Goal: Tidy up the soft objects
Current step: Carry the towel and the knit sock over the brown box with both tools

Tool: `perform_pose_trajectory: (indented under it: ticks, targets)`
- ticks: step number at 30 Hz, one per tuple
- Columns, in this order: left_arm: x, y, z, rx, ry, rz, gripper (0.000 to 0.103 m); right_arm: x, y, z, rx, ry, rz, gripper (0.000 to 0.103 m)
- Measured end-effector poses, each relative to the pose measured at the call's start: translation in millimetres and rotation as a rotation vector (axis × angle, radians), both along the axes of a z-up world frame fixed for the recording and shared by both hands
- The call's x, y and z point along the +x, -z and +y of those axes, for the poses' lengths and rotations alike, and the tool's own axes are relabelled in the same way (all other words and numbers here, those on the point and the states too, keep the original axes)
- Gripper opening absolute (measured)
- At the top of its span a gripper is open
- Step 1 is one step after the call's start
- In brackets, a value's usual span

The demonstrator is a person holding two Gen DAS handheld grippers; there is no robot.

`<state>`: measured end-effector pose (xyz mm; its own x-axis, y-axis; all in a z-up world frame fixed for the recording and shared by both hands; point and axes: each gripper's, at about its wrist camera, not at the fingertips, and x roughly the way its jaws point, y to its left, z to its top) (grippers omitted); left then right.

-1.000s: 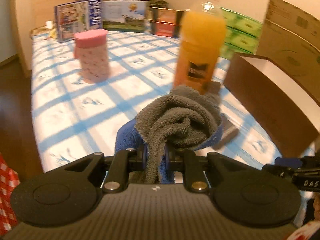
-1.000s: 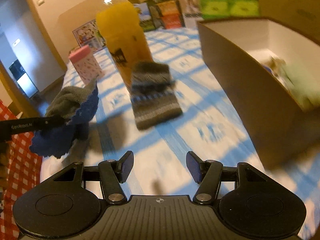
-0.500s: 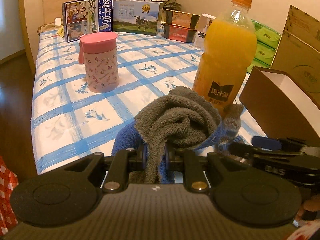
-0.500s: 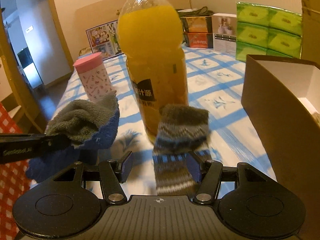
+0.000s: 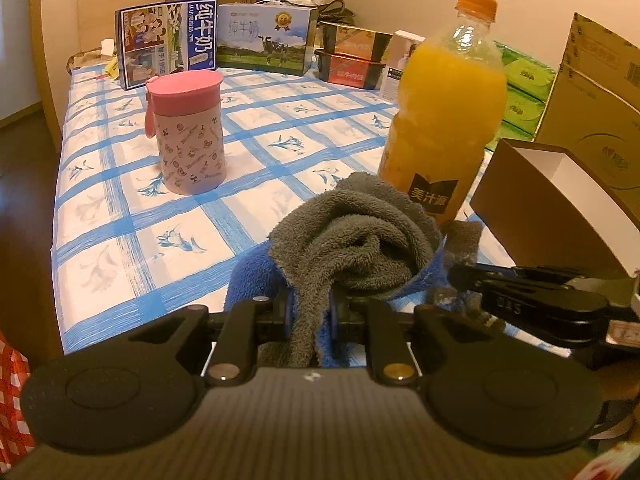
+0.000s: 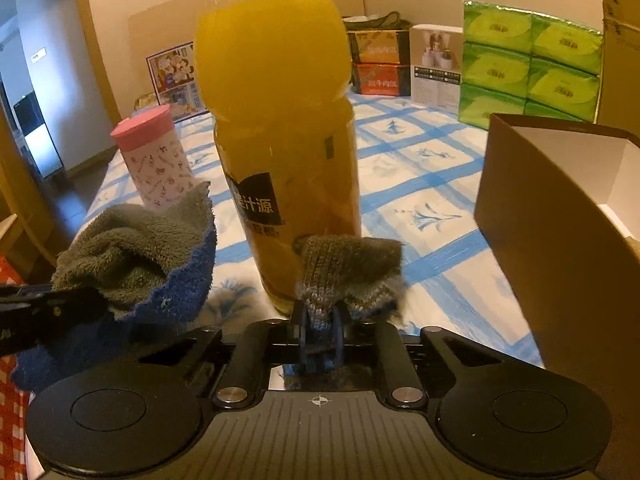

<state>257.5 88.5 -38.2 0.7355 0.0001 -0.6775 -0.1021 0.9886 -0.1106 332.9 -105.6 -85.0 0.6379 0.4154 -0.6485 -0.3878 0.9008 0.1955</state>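
A crumpled grey and blue towel [image 5: 356,248] hangs just above the checked tablecloth, and my left gripper [image 5: 310,312] is shut on its lower fold. The same towel [image 6: 136,248] appears at the left of the right wrist view. A grey striped knitted sock [image 6: 348,264] lies bunched at the foot of the orange juice bottle [image 6: 280,120]. My right gripper [image 6: 320,324] has its jaws closing, and the pads pinch the sock's near end. In the left wrist view the sock [image 5: 464,240] sticks up beside the towel.
An open brown cardboard box [image 6: 560,240] with a white inside stands at the right. A pink-lidded cup [image 5: 188,132] stands to the left on the cloth. Milk cartons [image 5: 168,44], snack boxes and green tissue packs [image 6: 528,64] line the far edge.
The right gripper slid in from the box side to the sock by the bottle and its jaws closed on it, bunching it up. The left gripper kept its hold on the towel.
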Motion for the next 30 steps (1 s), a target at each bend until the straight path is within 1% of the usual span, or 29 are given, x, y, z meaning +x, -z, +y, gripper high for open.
perform_pose_trajectory:
  ticks: [7,19,22,30]
  targets:
    - [-19,-9,-9,0.004,0.023,-0.009,0.015,-32,-22,-26,0.057,-0.011,-0.001,0.01]
    - [-58,-38,-30,0.013,0.082,-0.041,0.015,-96,-74,-65,0.144,-0.007,-0.039,0.008]
    - [-64,-46,-38,0.016,0.104,-0.054,0.015,-108,-84,-73,0.164,0.001,-0.045,0.008]
    - [-77,-72,-66,0.016,0.177,-0.113,0.015,-135,-111,-99,0.187,0.032,-0.095,0.008]
